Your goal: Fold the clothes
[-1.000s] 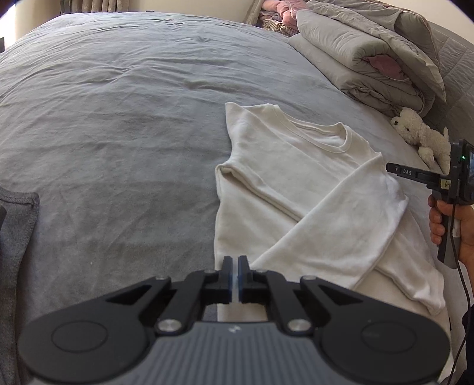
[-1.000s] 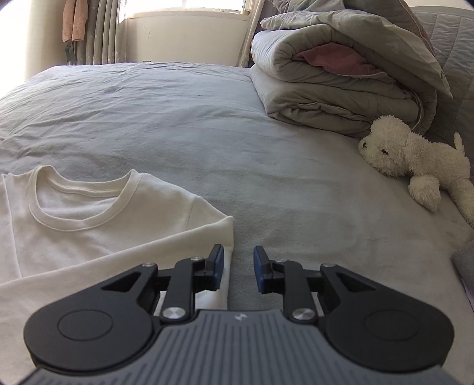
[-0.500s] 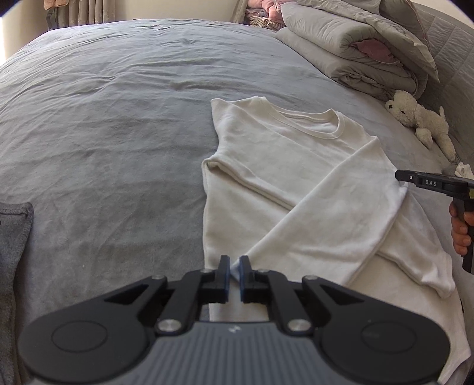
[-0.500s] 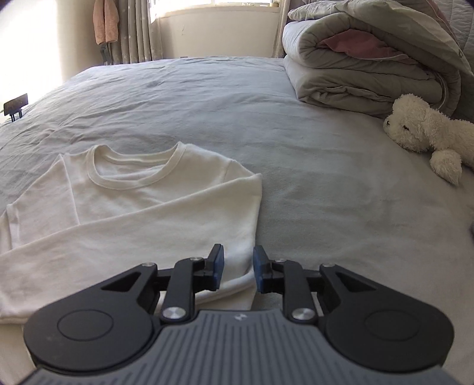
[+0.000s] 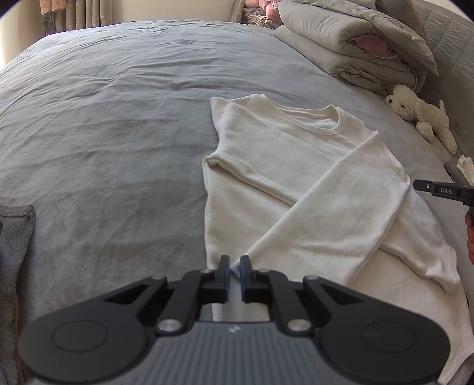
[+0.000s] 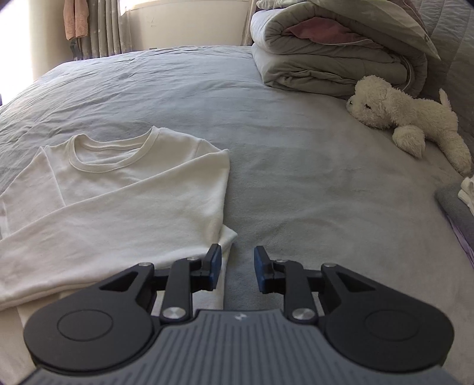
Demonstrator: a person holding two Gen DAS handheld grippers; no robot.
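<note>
1. White sweatshirt (image 5: 299,177) lies flat on the grey bed cover (image 5: 103,133), neck hole at the far end. Both long sleeves are folded in over its front.
2. Left gripper (image 5: 234,274) sits low at the near end of the sweatshirt. Its two fingers are pressed almost together and pinch a small tip of white cloth, the end of the sleeve that crosses the front.
3. Right gripper (image 6: 238,268) has its fingers spread, and they have just been opening a little more. Nothing is between them but bare bed cover. The left finger sits just over the sweatshirt's edge.
4. Only the left view shows the two sleeves crossing over each other. It also shows a dark grey cloth (image 5: 13,237) at the left edge and the tip of the right gripper with part of a hand (image 5: 469,234) at the right edge.
5. Only the right view shows the bare bed beside the sweatshirt well, and a small pile with white cloth (image 6: 466,192) at the far right.
6. Both views show the fluffy toy dog (image 6: 408,118) lying on its side, well apart from the sweatshirt, next to the big folded blanket (image 6: 326,50).
7. Curtains (image 6: 100,26) hang at the back of the room.
</note>
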